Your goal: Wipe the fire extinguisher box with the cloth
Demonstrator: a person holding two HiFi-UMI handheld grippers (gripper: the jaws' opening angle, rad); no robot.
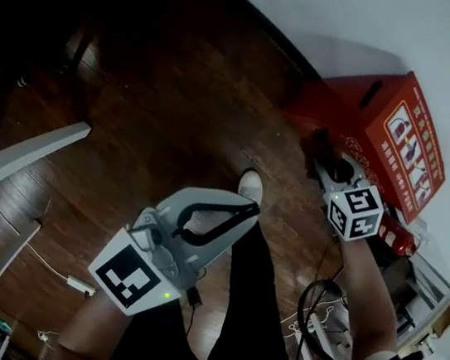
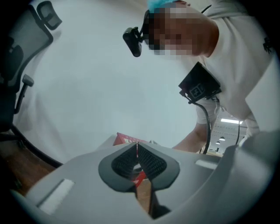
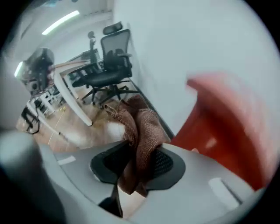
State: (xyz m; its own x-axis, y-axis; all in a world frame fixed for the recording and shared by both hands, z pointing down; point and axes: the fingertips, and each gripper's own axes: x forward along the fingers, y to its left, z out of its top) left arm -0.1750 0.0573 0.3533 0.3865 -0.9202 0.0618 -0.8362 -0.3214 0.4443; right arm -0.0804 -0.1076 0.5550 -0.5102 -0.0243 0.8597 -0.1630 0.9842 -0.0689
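The red fire extinguisher box (image 1: 383,131) stands against the white wall at the upper right of the head view; it fills the right of the right gripper view as a blurred red box (image 3: 232,131). My right gripper (image 1: 318,147) is right beside its near face, shut on a brown knitted cloth (image 3: 140,131) that hangs out between the jaws. The cloth shows dark at the box's corner (image 1: 318,143). My left gripper (image 1: 250,208) is held low over my leg, shut and empty, its pads (image 2: 151,164) meeting at the tip.
A red fire extinguisher (image 1: 397,237) lies by the box's near end. Dark wooden floor (image 1: 180,84) spreads left. A white desk (image 1: 8,176) stands at the left edge, with a cable (image 1: 52,271) on the floor. Office chairs (image 3: 107,70) stand along the wall.
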